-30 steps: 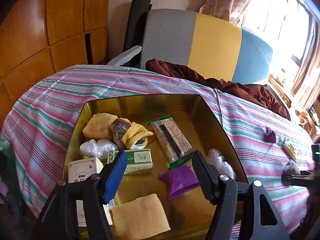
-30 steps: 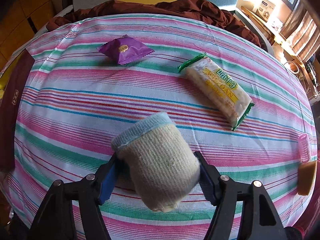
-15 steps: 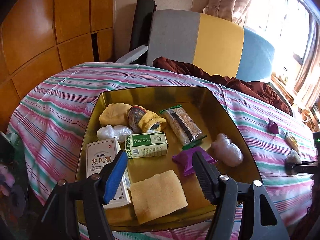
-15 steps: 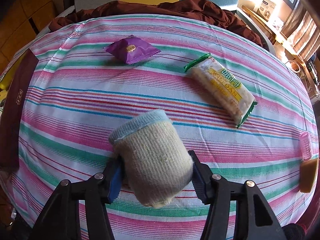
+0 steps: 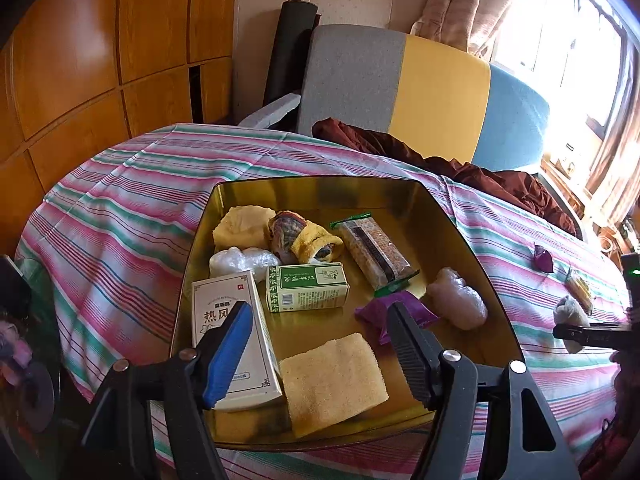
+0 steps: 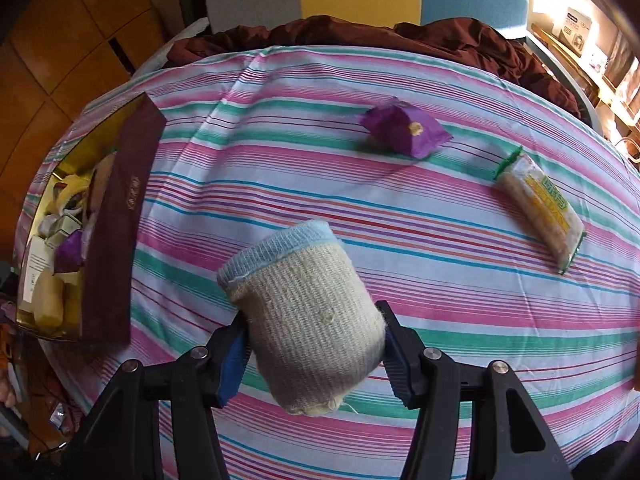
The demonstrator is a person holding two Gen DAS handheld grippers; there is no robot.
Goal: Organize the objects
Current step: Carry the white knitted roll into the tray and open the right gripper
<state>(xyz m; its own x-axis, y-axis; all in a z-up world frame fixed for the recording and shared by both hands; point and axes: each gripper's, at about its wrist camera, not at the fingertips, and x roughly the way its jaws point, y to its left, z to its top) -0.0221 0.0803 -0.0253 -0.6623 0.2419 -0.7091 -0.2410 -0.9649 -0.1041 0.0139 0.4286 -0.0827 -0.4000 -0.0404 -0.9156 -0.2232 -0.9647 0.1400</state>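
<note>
My right gripper [image 6: 314,354] pinches the knitted roll [image 6: 308,320] above the bench [image 6: 440,240]; next it needs carrying into the gold box [image 5: 460,240]. The left gripper [image 5: 320,352] hangs spread, jaws opening, empty.

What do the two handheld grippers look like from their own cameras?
Both look alike. The left gripper and right gripper each have black plastic arms with triangular cut-outs and silver rivets at the pivots. On each, the left finger has a smooth blue pad and the right a ribbed black pad. No cables or sleeves show.
</note>
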